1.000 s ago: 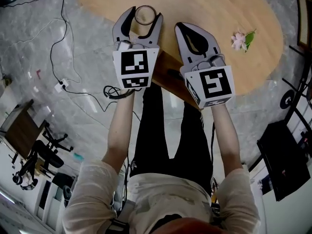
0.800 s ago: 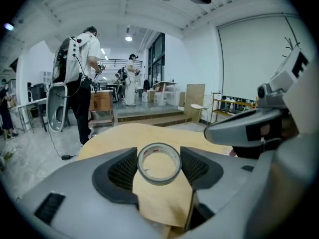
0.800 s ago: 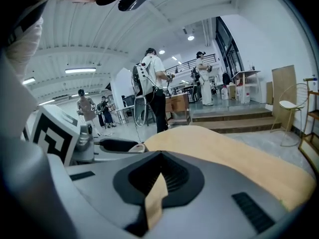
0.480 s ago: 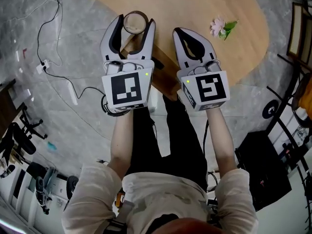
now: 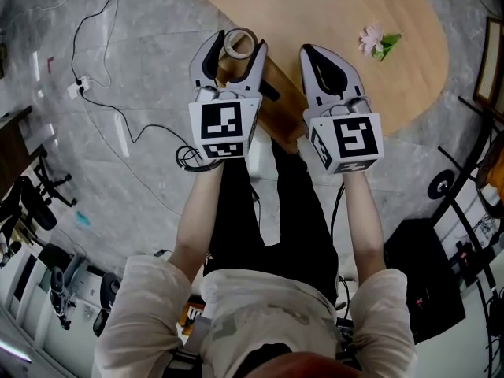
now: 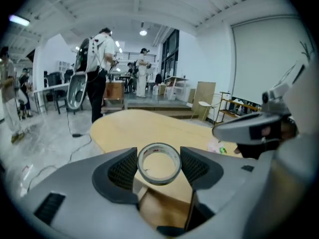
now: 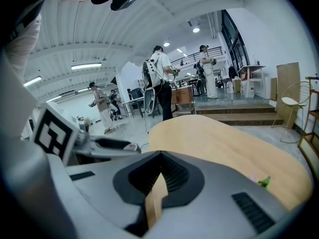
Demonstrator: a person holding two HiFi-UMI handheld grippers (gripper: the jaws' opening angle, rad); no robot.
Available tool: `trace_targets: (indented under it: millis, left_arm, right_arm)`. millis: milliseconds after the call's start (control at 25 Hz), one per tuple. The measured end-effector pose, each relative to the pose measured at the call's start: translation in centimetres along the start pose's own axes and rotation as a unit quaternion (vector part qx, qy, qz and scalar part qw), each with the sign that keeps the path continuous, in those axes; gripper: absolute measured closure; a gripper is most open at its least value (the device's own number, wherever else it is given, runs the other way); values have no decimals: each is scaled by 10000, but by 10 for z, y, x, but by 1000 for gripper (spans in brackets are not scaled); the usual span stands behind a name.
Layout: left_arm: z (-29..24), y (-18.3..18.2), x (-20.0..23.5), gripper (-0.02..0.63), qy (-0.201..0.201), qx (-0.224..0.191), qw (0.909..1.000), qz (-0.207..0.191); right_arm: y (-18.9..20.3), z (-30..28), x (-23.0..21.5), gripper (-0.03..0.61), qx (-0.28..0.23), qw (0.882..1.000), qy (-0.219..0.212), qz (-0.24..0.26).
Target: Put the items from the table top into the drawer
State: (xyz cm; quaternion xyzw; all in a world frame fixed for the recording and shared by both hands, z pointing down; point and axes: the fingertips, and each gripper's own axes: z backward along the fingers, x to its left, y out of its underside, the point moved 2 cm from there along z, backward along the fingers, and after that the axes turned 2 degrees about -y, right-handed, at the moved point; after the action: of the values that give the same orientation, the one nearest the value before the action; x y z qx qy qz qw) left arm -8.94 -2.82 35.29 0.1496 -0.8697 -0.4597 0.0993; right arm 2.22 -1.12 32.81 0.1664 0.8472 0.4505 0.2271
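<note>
A roll of tape [image 5: 240, 31] sits between the fingers of my left gripper [image 5: 236, 44], which is shut on it. In the left gripper view the tape [image 6: 159, 179] stands upright, pressed by both ribbed pads [image 6: 123, 169]. It hangs at the near edge of the oval wooden table [image 5: 331, 10], above a darker brown drawer [image 5: 277, 115] that juts out below the edge. My right gripper [image 5: 312, 52] is shut and empty, beside the left one over the table's edge; its tips meet in the right gripper view [image 7: 160, 154]. A pink flower with green leaves [image 5: 376, 41] lies on the table to the right.
Grey stone floor with a white power strip [image 5: 76, 89] and black cables [image 5: 150, 132] lies to the left. A black case [image 5: 421, 278] and a wheeled frame [image 5: 457, 172] stand at the right. Several people stand far off in the hall [image 6: 99, 68].
Both grippers have drawn back from over the table top to its near edge above the drawer. The tape stays in the left gripper. The flower has not moved on the table.
</note>
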Motion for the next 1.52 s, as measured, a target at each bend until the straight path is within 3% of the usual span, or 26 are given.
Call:
trace_targets:
  millis: [120,240,480,840,1240,1520]
  left_arm:
    - [-17,71,3,334,-93,776,9957,501]
    - [-24,133,4,334,-258,1484,9855,781]
    - [-47,192,-10,334,-150,2131,9745,680]
    - [-68,206,-11,333,49,2361,9695,648]
    - [-75,193,-15,333,-77,2241,9717,743]
    - [-66,172,-5,333,-254,1931,9771,859]
  right_arm:
    - [13,3,12,574,179,9998,-33,-98]
    - [31,3,20,574,353,9991,-99,-220]
    - [60,4,29,574,682,9971,-227,-265]
    - [69,4,31,574,852,9955,-325,-254]
    - [64,2,25,574,736,9963,-292,-332]
    - [64,4,22,574,700,9965,-258,-365]
